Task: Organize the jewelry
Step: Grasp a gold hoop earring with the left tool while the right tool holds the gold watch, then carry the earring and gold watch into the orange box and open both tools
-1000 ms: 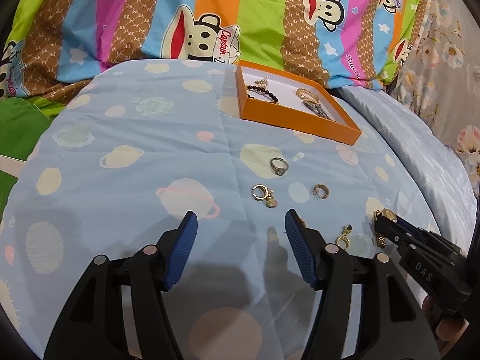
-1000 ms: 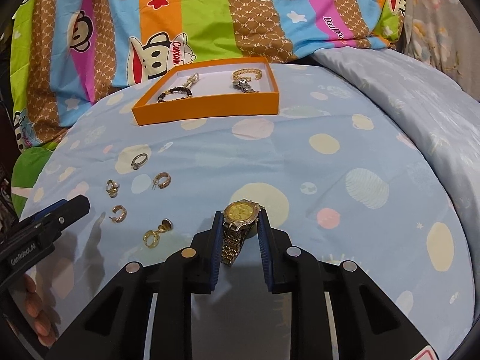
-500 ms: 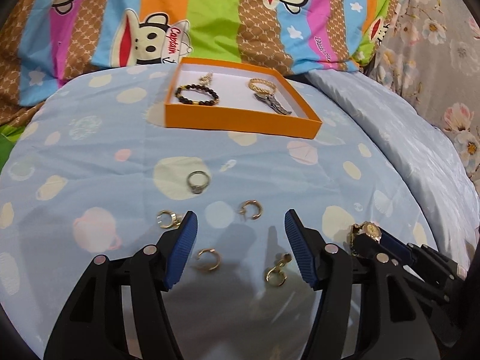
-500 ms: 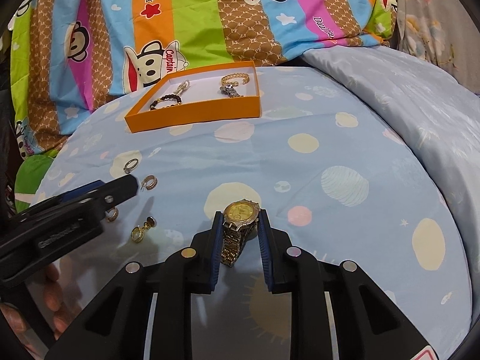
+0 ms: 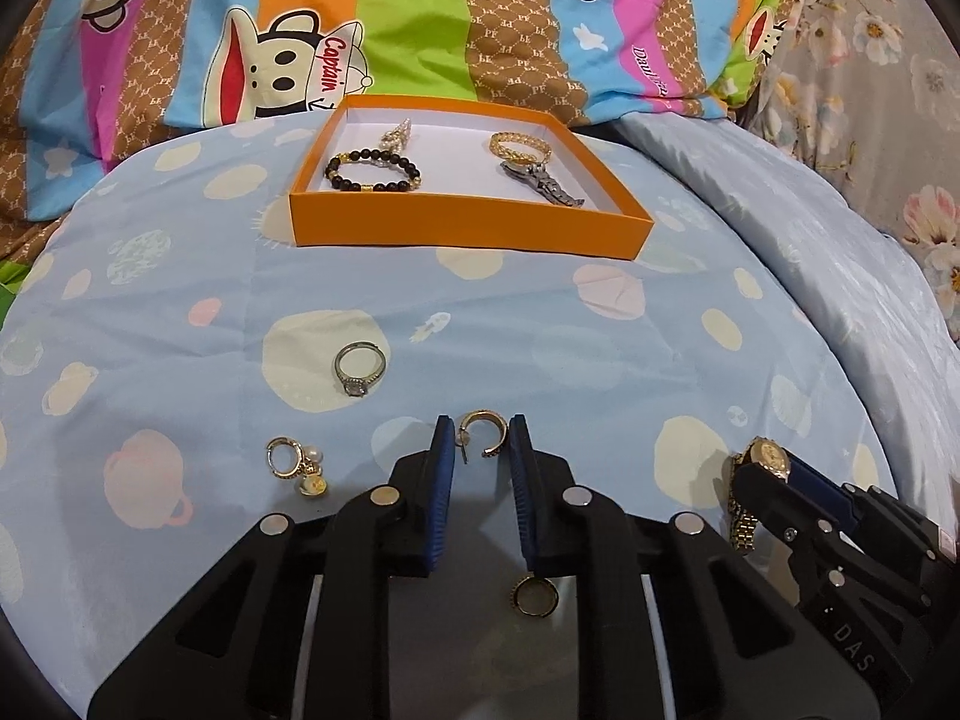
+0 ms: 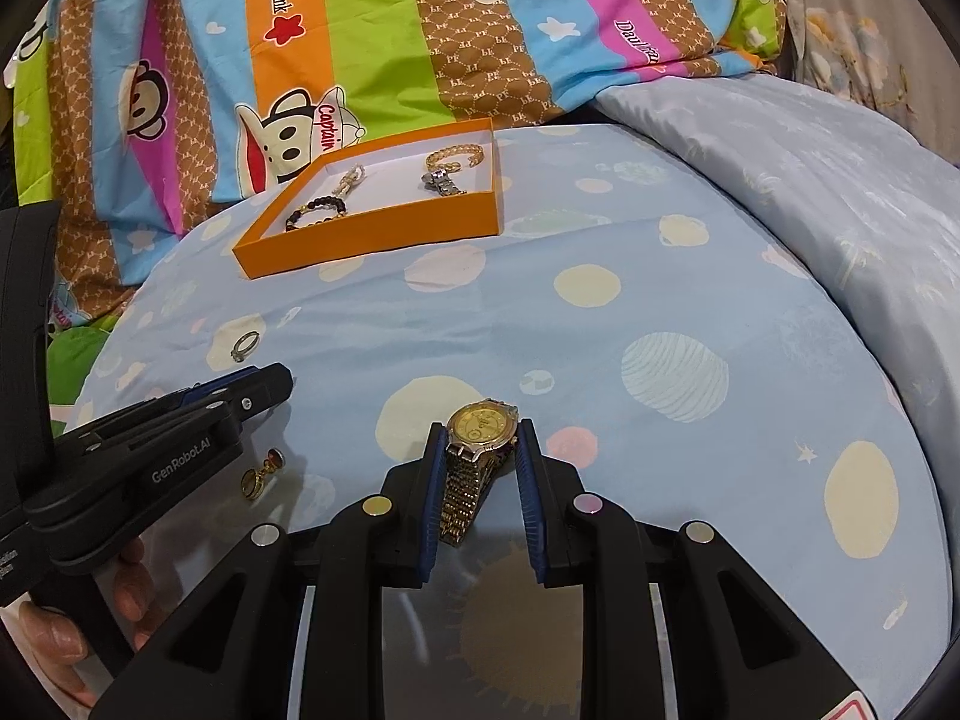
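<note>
My left gripper (image 5: 479,437) has closed around a gold hoop earring (image 5: 481,431) lying on the blue bedsheet; its pads touch the hoop's sides. My right gripper (image 6: 480,441) is shut on a gold-faced watch (image 6: 480,429), whose band hangs between the fingers; it also shows in the left wrist view (image 5: 765,459). An orange box (image 5: 468,228) at the back holds a black bead bracelet (image 5: 372,171), a gold bracelet (image 5: 519,147) and a grey metal piece (image 5: 543,183). A silver stone ring (image 5: 358,367), a pearl earring (image 5: 297,462) and a gold pendant earring (image 5: 534,597) lie loose.
A striped monkey-print quilt (image 5: 420,18) is bunched behind the box. A pale blue duvet (image 6: 810,180) rises on the right. The left gripper's body (image 6: 150,450) lies at the right wrist view's left side, beside the pendant earring (image 6: 261,474).
My left gripper moved forward and right over the hoop earring and closed from wide open onto it. My right gripper kept hold of the watch and shifted slightly.
</note>
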